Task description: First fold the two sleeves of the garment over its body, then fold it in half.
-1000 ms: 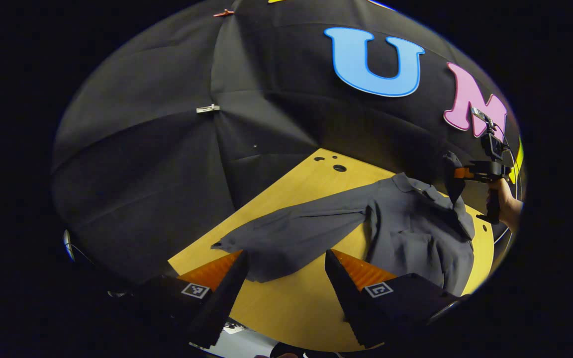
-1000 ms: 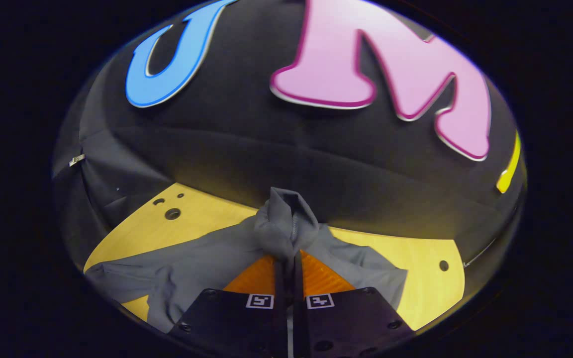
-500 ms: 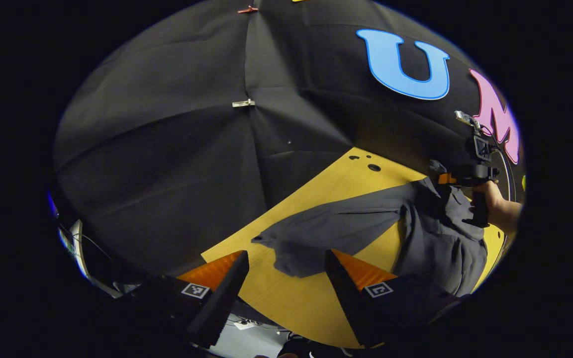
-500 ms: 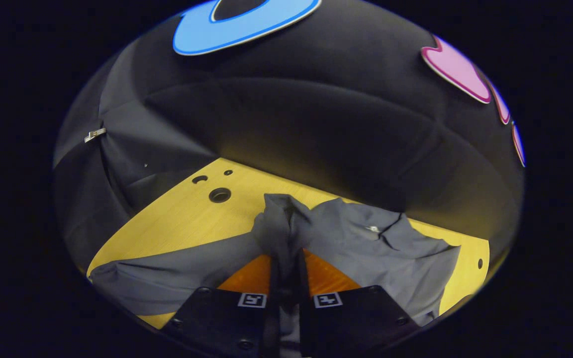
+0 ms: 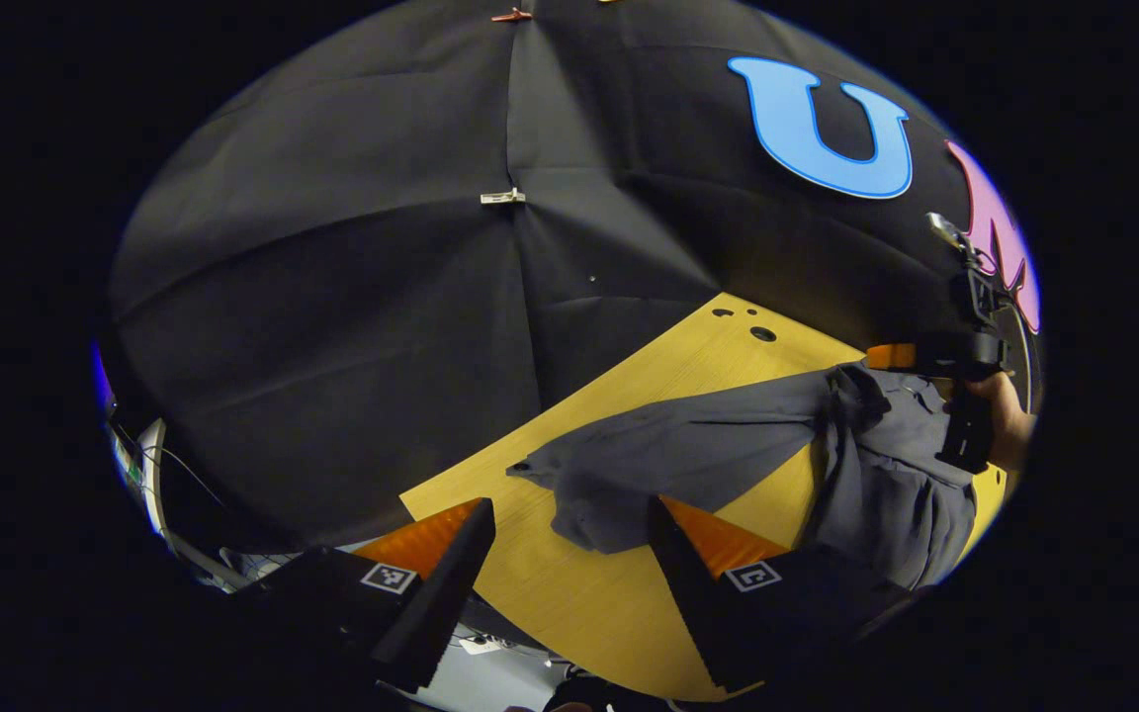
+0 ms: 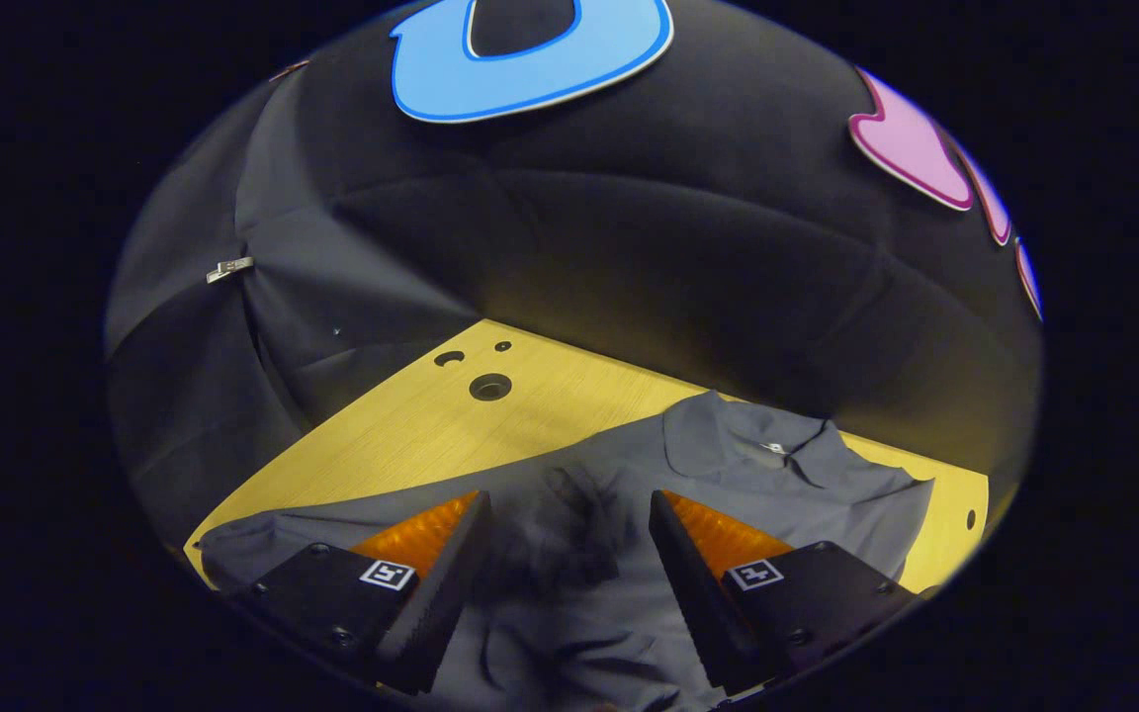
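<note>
Right gripper view has my right tool (image 6: pixel 565 539) sitting wide open over the shirt (image 6: pixel 629 613), so that sleeve (image 6: pixel 569 534) is out of my grip; I think it's dropped onto the body, which is where the first fold wants it. It looks a bit blurry and bunched between the fingers, so I can't swear it's lying flat. Collar (image 6: pixel 757 440) is just past the tool, toward the back of the desk (image 6: pixel 411 435).

In the left gripper view my left tool (image 5: pixel 569 534) is also open, holding nothing, hovering over the near edge of the desk (image 5: pixel 579 603). The other sleeve (image 5: pixel 668 460) is stretched straight out from the shirt (image 5: pixel 886 485) toward it, cuff end right by the fingers. I'm parked there because that sleeve's my next grab, I reckon.

Versus half a second ago: the right tool was clamped on a raised wad of sleeve, now it's let go and the fabric is down. Left side barely changed, just swung a touch. Across the desk, my right tool (image 5: pixel 891 356) sits lower, right at the shirt's shoulder.
</note>
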The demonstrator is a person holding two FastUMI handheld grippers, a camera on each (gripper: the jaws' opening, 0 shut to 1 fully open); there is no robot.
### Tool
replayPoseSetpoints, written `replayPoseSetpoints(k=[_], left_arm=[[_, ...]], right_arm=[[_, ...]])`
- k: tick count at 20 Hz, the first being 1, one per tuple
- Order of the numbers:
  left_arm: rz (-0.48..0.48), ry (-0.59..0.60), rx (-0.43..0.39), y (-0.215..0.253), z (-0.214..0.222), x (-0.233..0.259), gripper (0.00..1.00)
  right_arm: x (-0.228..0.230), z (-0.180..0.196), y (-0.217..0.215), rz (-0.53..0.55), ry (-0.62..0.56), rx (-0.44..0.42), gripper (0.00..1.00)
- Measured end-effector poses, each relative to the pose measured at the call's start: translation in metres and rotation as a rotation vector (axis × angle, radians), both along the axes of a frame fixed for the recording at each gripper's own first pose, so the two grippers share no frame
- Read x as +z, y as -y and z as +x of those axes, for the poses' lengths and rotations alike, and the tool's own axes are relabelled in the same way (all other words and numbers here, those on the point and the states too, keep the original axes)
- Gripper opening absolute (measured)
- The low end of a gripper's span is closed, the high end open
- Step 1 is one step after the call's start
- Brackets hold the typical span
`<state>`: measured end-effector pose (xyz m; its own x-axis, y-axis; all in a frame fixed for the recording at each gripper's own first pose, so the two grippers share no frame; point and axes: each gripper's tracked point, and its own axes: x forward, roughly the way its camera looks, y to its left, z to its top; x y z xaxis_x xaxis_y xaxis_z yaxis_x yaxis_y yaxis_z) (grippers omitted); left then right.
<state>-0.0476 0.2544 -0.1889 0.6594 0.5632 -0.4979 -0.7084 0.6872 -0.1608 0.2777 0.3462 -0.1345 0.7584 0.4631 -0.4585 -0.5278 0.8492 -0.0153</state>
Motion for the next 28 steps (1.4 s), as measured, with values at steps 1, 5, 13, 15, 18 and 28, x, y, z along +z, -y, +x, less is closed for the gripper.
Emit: replayPoseSetpoints(k=[1,5,13,15,18,28], left_arm=[[-0.011,0.014,-0.001,-0.003,0.005,-0.003,0.97],[-0.081,0.032,0.032,-0.016,0.022,-0.026,0.97],[-0.151,-0.021,0.037,-0.04,0.061,-0.066,0.92],[-0.153,-0.041,0.018,-0.04,0.071,-0.075,0.96],[-0.159,-0.084,0.009,-0.039,0.082,-0.09,0.96],[-0.11,-0.135,-0.061,-0.032,0.108,-0.096,0.67]], right_arm=[[0.006,-0.005,0.008,0.005,0.012,-0.004,0.99],[0.021,-0.018,0.049,0.013,0.034,-0.033,0.98],[0.027,-0.039,0.153,-0.011,0.04,-0.162,0.98],[0.028,-0.048,0.179,-0.004,0.039,-0.211,0.98],[0.02,-0.07,0.211,0.006,0.011,-0.267,0.98],[0.016,-0.132,0.303,-0.007,-0.004,-0.416,0.98]])
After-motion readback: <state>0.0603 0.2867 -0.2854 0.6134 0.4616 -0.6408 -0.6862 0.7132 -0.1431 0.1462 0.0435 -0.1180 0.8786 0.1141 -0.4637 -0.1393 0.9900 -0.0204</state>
